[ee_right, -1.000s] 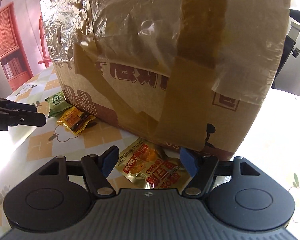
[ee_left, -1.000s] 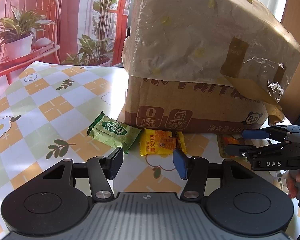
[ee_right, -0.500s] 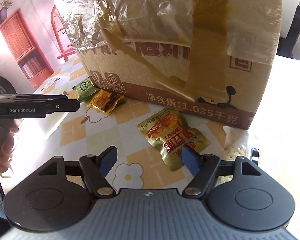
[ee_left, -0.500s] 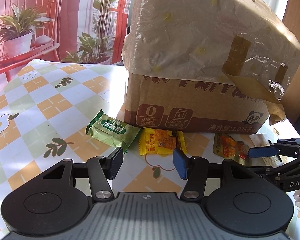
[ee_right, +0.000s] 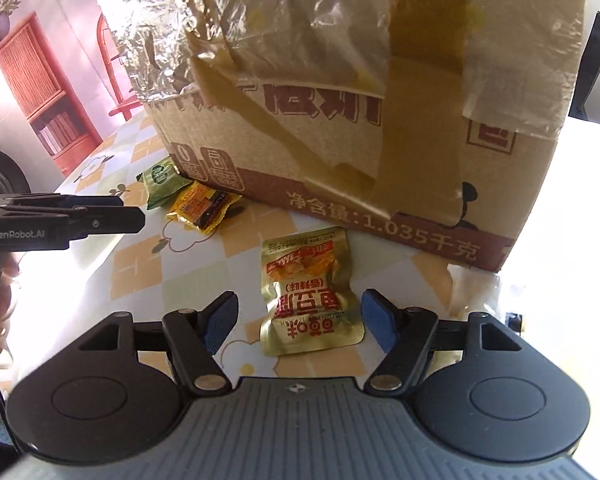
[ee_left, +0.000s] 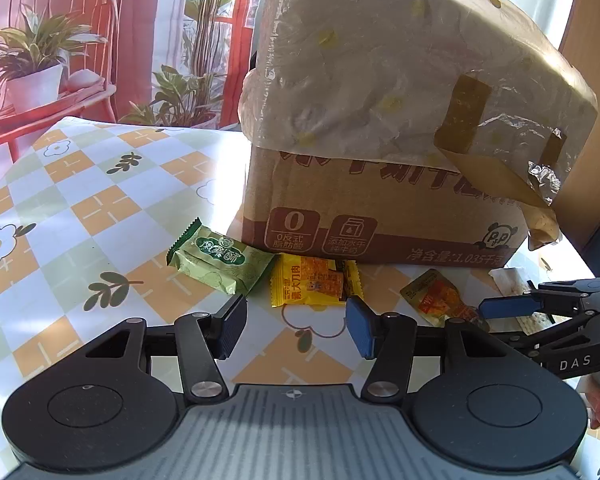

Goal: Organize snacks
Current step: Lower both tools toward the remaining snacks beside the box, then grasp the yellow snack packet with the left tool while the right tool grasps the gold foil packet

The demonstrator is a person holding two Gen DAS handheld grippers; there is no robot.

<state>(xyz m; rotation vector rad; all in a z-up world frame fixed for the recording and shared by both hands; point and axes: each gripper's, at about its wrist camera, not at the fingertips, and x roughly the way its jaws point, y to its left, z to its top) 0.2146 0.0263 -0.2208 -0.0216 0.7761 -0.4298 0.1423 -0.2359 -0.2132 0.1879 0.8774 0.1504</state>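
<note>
Three snack packets lie on the checked tablecloth in front of a cardboard box (ee_left: 384, 216). A green packet (ee_left: 220, 262) is on the left, a yellow packet (ee_left: 314, 282) in the middle, and a gold packet (ee_left: 440, 300) on the right. My left gripper (ee_left: 296, 326) is open and empty, just short of the yellow packet. My right gripper (ee_right: 300, 320) is open, and the gold packet (ee_right: 310, 292) lies on the table between its fingers. The green packet (ee_right: 162, 182) and yellow packet (ee_right: 202, 208) show farther left.
The box (ee_right: 360, 120) is large, wrapped on top in plastic film and tape, and fills the far side. A white paper scrap (ee_right: 472, 288) lies by its right corner. Red chairs and potted plants (ee_left: 40, 72) stand beyond the table's left edge.
My right gripper pulled back from the box, then came forward so that the gold packet lies between its fingers. My left gripper stayed nearly still. Both stayed open.
</note>
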